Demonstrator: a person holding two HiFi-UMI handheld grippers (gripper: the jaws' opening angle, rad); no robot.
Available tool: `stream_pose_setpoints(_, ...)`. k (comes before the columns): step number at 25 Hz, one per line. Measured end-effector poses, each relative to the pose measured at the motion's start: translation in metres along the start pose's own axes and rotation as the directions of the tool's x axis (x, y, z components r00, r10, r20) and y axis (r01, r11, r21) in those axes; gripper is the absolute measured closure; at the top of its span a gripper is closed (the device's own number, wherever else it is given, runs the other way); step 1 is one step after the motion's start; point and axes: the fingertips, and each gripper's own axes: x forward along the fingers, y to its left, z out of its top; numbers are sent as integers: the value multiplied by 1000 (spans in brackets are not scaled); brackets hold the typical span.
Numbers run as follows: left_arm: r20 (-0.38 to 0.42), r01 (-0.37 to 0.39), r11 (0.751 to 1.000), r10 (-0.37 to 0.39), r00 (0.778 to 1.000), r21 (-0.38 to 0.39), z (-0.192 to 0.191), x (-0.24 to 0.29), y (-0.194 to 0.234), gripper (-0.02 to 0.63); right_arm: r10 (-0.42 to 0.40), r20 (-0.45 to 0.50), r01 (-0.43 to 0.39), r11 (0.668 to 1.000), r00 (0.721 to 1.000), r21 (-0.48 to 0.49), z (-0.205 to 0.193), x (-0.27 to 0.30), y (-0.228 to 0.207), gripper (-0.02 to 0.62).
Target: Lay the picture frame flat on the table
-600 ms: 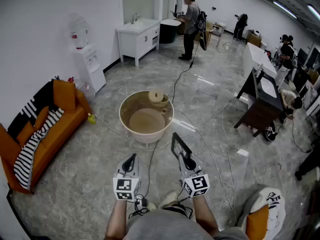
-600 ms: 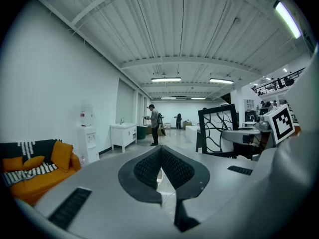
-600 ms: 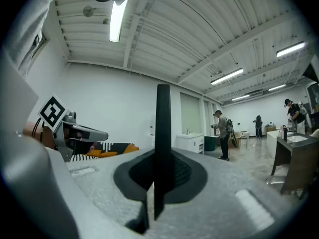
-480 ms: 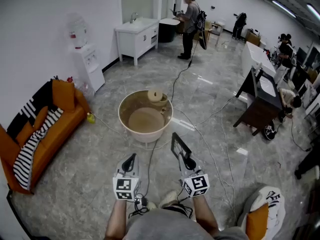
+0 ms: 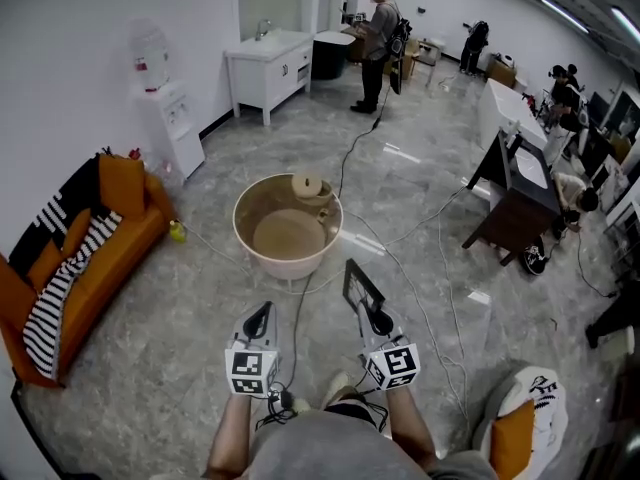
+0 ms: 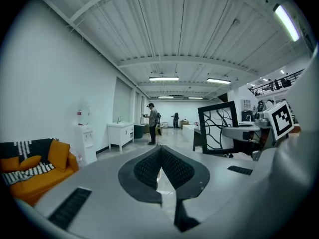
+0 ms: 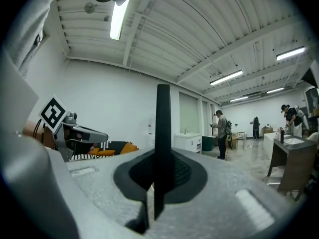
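Note:
My right gripper [image 5: 374, 318] is shut on the lower edge of a black picture frame [image 5: 360, 289], which stands upright above the jaws. The frame runs edge-on up the middle of the right gripper view [image 7: 162, 133]. In the left gripper view the picture frame [image 6: 218, 127] shows its face, with a branching black line pattern. The left gripper [image 5: 260, 319] is level beside it, jaws together with nothing between them [image 6: 160, 151]. A round beige table [image 5: 244, 208] with a raised rim stands on the floor ahead, some way beyond both grippers.
A small round wooden object [image 5: 308, 186] sits on the table's far side. Cables [image 5: 400, 253] trail across the grey floor. An orange sofa [image 5: 70, 258] is on the left and a dark desk [image 5: 520, 203] on the right. A person [image 5: 378, 28] stands far back.
The head view has shifted slightly, so the room sits a little further left. Both grippers keep their pose and the frame stays upright in the right one.

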Motion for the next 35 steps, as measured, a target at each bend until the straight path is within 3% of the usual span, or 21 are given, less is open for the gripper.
stream_pose_setpoints(9, -8, -2, 1000, 2, 1000, 2, -1, 27, 7, 589, 14, -4, -14, 1000, 1000, 6, -8, 26, -11, 584)
stream_pose_setpoints(18, -3, -33, 999, 33, 999, 17, 14, 122, 23, 589, 51, -15, -50, 998, 999, 23, -20, 104, -78, 584)
stream_pose_setpoints(35, -36, -231, 972, 229, 973, -42, 42, 288, 57, 589, 254, -36, -253, 967, 966, 32, -24, 269, -202, 584)
